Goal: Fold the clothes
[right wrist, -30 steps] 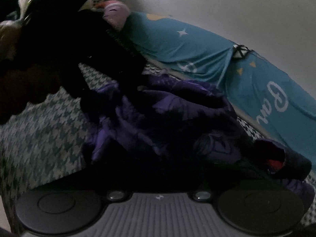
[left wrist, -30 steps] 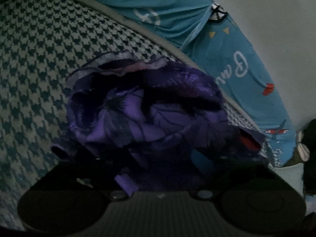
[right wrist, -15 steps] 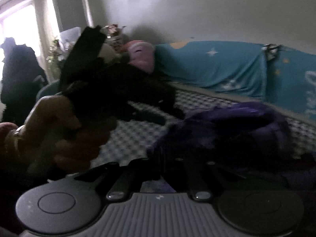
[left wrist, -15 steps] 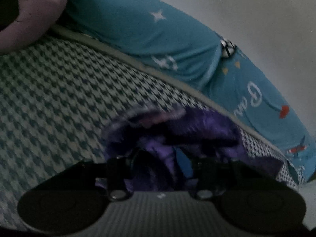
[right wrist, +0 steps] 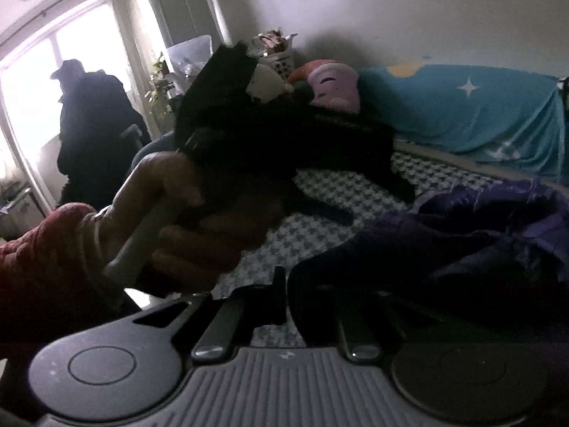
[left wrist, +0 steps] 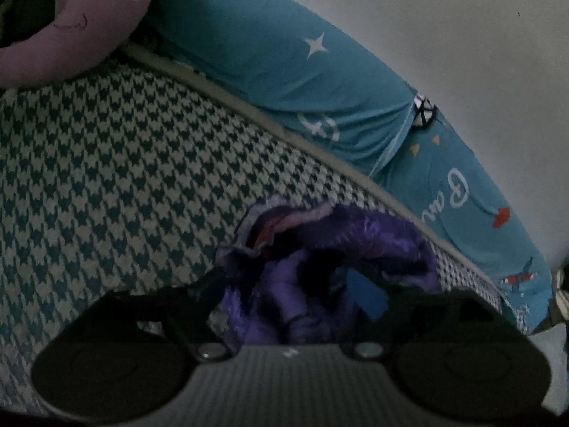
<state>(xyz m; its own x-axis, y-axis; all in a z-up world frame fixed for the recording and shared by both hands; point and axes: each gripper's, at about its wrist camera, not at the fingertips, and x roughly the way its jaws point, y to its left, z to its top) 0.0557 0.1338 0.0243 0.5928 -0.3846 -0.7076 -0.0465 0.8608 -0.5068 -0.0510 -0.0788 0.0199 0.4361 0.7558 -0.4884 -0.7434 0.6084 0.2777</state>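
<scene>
A bed with a houndstooth cover stretches beyond both sets of jaws, a teal blanket along its far edge. The purple garment lies bunched on it, its folds gripped between the left gripper's jaws. The right gripper's jaws sit narrow, pinching the garment's near edge; the person's left hand is left of them.

The purple garment is a shiny, satiny cloth, all crumpled up. The bed cover under it is a matt woven houndstooth fabric. The teal blanket along the wall looks soft and matt, and the left gripper body is dull ribbed plastic.
</scene>
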